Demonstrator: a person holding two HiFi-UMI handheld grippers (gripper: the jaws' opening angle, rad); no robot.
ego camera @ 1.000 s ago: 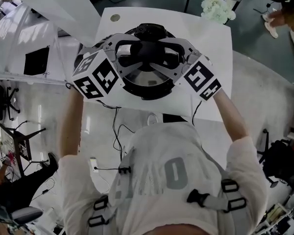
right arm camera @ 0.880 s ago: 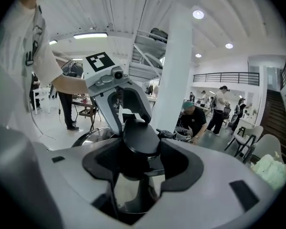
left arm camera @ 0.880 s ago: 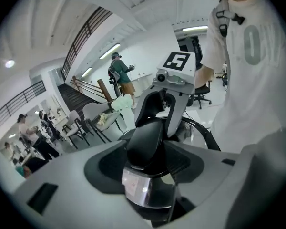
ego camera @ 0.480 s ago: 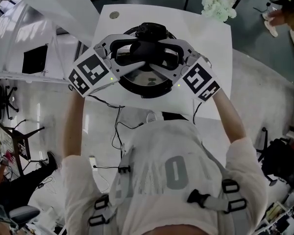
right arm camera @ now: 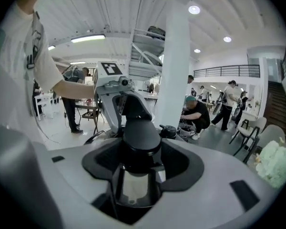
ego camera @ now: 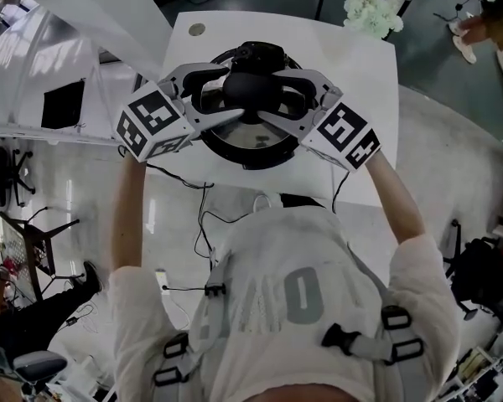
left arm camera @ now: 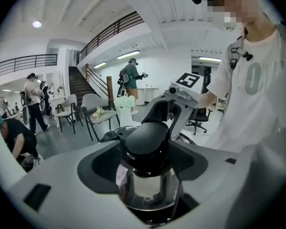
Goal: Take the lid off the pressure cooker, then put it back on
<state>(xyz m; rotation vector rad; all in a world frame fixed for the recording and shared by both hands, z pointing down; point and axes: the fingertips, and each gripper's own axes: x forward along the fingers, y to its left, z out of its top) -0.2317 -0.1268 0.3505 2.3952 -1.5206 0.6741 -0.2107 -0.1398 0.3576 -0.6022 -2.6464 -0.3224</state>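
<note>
The pressure cooker (ego camera: pixel 250 145) stands on a white table (ego camera: pixel 360 74), its steel lid (ego camera: pixel 256 134) resting on the pot. The lid's black knob (ego camera: pixel 253 85) is flanked by both grippers. My left gripper (ego camera: pixel 235 93) comes in from the left; its jaws have just been opening and stand a little off the knob (left arm camera: pixel 147 140), which is still between them. My right gripper (ego camera: pixel 273 95) comes in from the right and stays shut on the same knob (right arm camera: pixel 140 135). Each gripper shows behind the knob in the other's view: the right gripper (left arm camera: pixel 174 104) and the left gripper (right arm camera: pixel 120 99).
A bunch of white flowers (ego camera: pixel 371 13) sits at the table's far right corner. The cooker's black side handle (ego camera: pixel 256 53) points away from me. Cables hang off the near table edge (ego camera: pixel 203 216). People and chairs (left arm camera: pixel 93 111) stand around the hall.
The left gripper has rolled, its marker cube turning and shifting slightly left, and its jaws have spread. The right gripper and the lid have stayed put.
</note>
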